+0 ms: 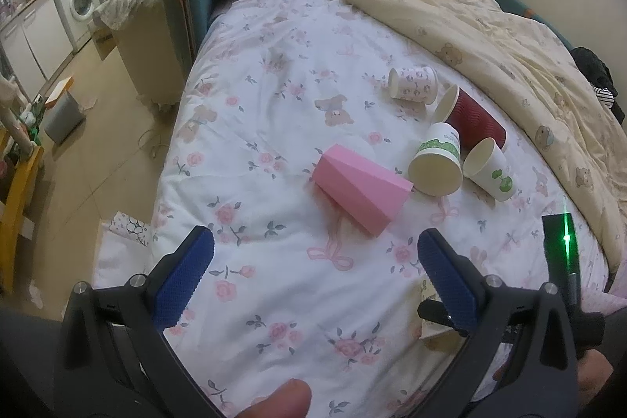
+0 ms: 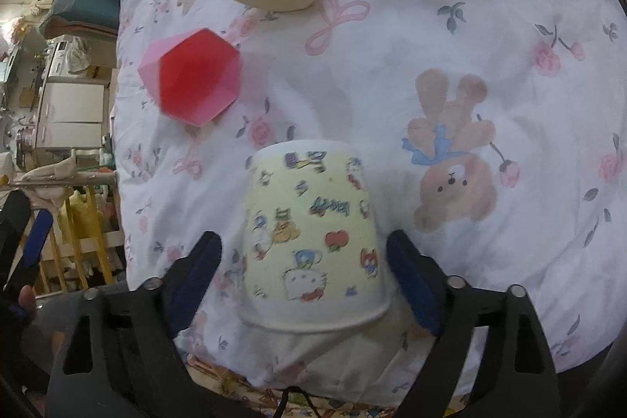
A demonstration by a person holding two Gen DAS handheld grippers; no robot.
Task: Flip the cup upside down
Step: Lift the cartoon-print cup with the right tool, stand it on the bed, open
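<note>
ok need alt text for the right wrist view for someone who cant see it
A cartoon-printed paper cup stands rim-down on a floral bedsheet between the open fingers of the right tool, which do not appear to touch it. Beyond it lie a pink faceted cup and two white paper cups on their sides.

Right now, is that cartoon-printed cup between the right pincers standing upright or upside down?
Upside down: the cartoon cup has its wide rim nearest the camera and its narrow base farther away. The right gripper is open around it.
</note>
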